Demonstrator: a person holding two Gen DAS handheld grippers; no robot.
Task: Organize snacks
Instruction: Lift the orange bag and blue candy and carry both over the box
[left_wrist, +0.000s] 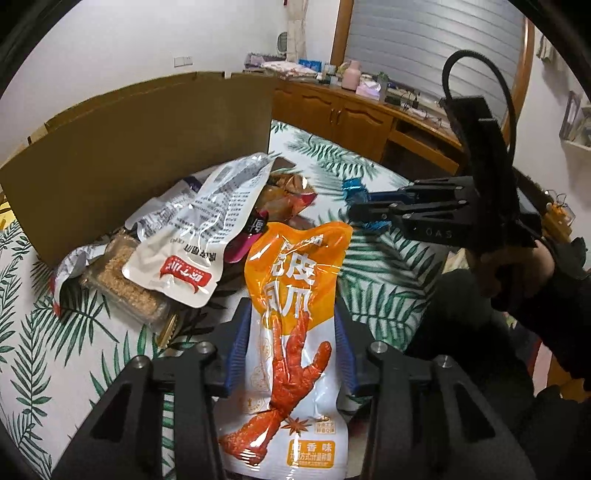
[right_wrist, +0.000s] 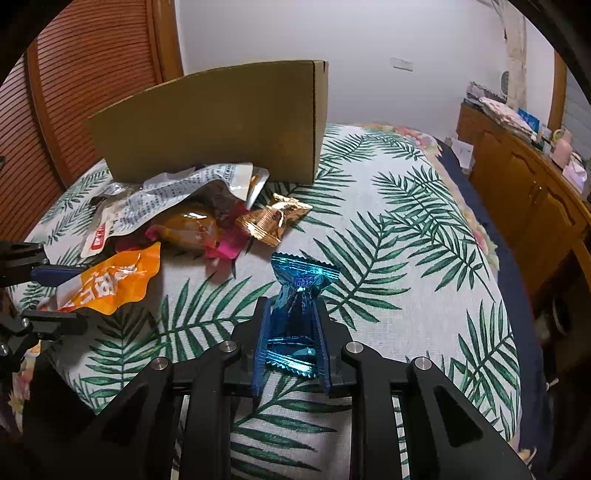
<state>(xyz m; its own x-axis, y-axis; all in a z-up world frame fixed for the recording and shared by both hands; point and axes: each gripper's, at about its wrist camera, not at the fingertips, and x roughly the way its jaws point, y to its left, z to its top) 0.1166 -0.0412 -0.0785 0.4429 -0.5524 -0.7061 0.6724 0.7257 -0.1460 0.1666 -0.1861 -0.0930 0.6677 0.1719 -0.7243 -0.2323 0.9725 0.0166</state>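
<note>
My left gripper pinches the orange chicken-feet pouch; my right gripper pinches the blue candy. I keep both grips firm and carry each over the cardboard box, probably the destination, before opening.

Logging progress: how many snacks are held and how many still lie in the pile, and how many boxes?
Held: 2 (orange pouch, blue candy)
Pile, visible: 5 (white pouch, crumb bar, gold packet, pink packet, amber packet)
Box: 1
Total: 8

The right gripper pinches a blue candy wrapper between its jaws — above the leaf-print cloth.
</note>
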